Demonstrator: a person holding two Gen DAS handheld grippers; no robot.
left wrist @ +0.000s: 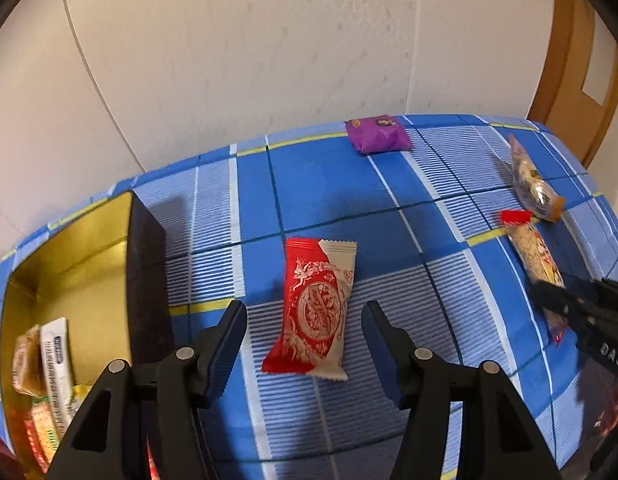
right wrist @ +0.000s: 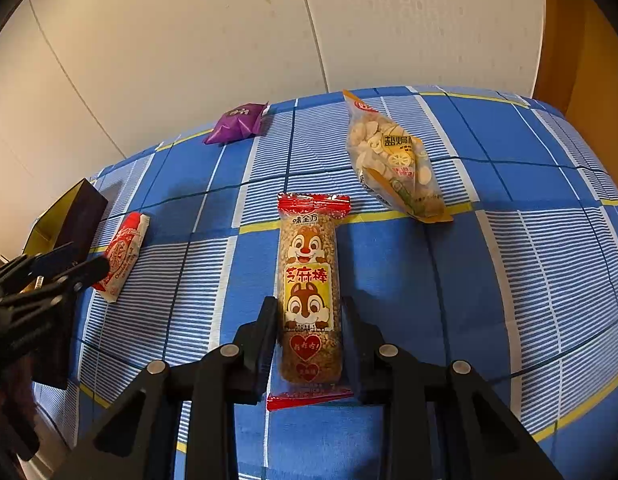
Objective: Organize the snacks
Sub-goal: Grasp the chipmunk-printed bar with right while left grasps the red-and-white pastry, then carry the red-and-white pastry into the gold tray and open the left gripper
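Note:
A red and cream snack packet [left wrist: 315, 306] lies on the blue checked cloth between the fingers of my open left gripper [left wrist: 305, 312], untouched. It also shows in the right wrist view [right wrist: 123, 254]. My right gripper [right wrist: 309, 312] is closed on a sesame bar with a chipmunk print [right wrist: 309, 292], which lies on the cloth; the bar also shows in the left wrist view [left wrist: 535, 256]. A dark box with a gold inside [left wrist: 109, 240] at the left holds several snacks [left wrist: 45, 360].
A purple packet [left wrist: 377, 134] lies near the table's far edge by the wall. A clear bag of pale snacks [right wrist: 393, 160] lies beyond the sesame bar. The table edge curves down at the right. A wooden door frame [left wrist: 569, 60] stands far right.

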